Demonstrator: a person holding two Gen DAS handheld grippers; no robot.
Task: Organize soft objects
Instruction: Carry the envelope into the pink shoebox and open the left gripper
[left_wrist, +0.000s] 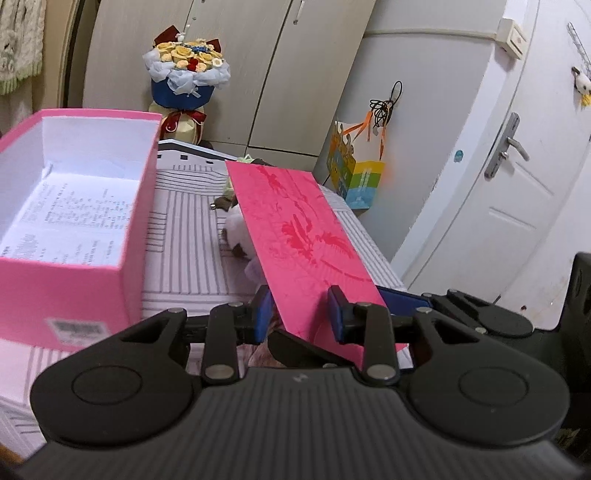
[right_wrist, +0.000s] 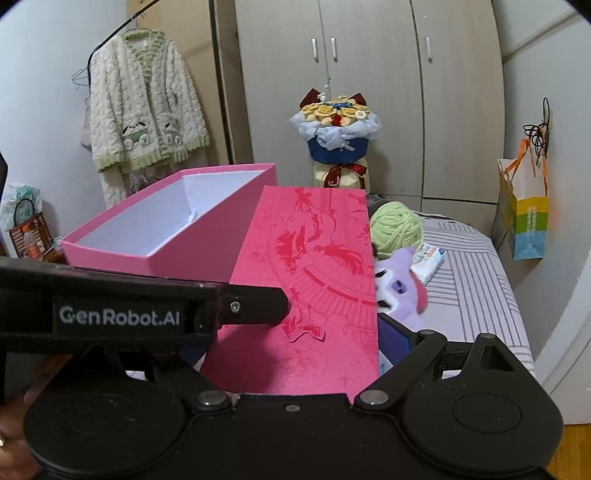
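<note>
A hot-pink box lid (left_wrist: 295, 236) with a red pattern is held tilted between both grippers. My left gripper (left_wrist: 301, 314) is shut on its near left corner, one blue pad on the face and the other at the edge. My right gripper (right_wrist: 291, 343) spans the lid (right_wrist: 314, 280) across its width, with the right pad (right_wrist: 395, 339) against the right edge and the left finger hidden. The open pink box (right_wrist: 166, 229) stands to the left, its white inside bare. Behind the lid lie a green yarn ball (right_wrist: 397, 229) and a purple plush toy (right_wrist: 400, 291).
The box and toys rest on a striped cover (right_wrist: 480, 280). A tissue pack (right_wrist: 430, 262) lies beside the plush. A bouquet (right_wrist: 336, 129) stands at the back before the wardrobe. A paper bag (right_wrist: 526, 221) hangs on the right, and a fluffy jacket (right_wrist: 144, 110) on the left.
</note>
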